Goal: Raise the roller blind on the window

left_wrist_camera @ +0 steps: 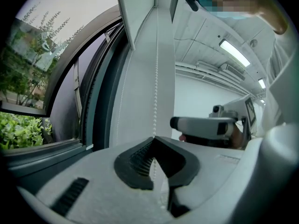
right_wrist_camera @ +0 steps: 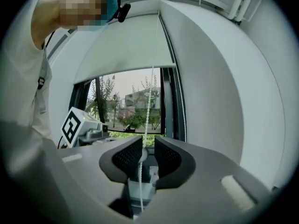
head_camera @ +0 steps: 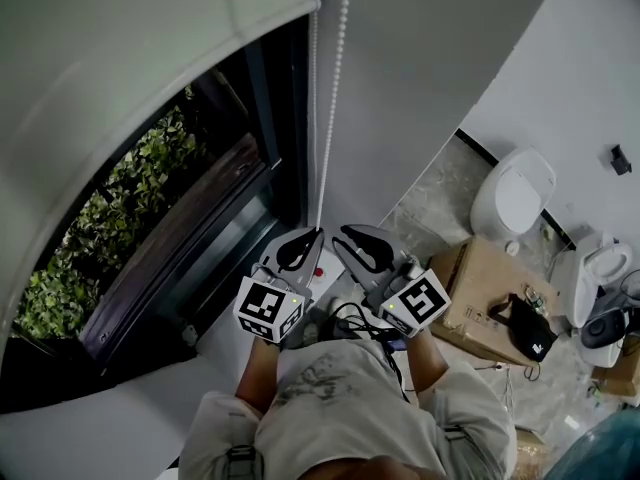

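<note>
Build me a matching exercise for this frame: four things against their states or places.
Things: 1 left gripper; 2 right gripper; 3 roller blind; 4 cardboard box.
States: A jaws apart around the bead chain; B beside a white toilet; C shut on the bead chain; D part-lowered over the window.
Pairs: 1-C; 2-A; 3-D; 4-B.

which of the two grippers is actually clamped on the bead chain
The left gripper: its fingers meet at the tips on the bead chain. The right gripper has its fingers apart, and the chain merely hangs between them.
</note>
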Demonstrator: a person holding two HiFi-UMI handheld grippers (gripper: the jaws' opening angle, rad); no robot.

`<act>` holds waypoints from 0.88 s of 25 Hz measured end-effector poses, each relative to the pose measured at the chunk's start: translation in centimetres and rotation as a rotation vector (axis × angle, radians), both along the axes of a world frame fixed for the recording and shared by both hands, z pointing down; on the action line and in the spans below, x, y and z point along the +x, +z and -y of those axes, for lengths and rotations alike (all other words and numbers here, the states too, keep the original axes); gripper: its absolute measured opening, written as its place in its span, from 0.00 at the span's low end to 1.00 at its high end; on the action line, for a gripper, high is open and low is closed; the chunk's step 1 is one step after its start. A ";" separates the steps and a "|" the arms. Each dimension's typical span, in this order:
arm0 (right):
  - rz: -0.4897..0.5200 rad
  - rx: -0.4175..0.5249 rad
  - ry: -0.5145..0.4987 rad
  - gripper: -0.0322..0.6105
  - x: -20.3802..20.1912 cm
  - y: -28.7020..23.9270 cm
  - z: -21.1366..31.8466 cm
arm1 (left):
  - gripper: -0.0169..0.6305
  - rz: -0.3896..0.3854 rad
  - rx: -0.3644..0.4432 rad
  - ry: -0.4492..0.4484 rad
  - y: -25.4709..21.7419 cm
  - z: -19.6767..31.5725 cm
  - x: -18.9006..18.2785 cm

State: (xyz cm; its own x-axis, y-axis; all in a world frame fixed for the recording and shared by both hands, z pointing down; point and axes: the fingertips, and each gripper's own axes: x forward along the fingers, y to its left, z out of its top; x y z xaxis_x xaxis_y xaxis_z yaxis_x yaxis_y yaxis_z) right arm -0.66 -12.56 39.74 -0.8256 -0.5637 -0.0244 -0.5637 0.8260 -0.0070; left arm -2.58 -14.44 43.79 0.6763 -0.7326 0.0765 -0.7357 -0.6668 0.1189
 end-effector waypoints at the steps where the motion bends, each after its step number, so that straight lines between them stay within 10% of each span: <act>1: 0.013 0.020 -0.010 0.19 -0.1 -1.1 0.2 | 0.04 0.000 0.000 0.001 0.0 0.0 0.1; 22: 0.041 0.147 -0.064 0.07 -2.6 -8.7 2.4 | 0.04 -0.011 0.007 0.004 0.0 -0.2 0.9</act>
State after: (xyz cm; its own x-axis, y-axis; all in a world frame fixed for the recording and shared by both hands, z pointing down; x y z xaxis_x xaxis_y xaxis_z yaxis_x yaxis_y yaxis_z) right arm -3.25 -14.93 31.00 -0.8566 -0.4975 -0.1371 -0.5113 0.8542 0.0948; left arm -1.71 -14.26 43.75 0.6801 -0.7303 0.0639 -0.7316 -0.6706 0.1224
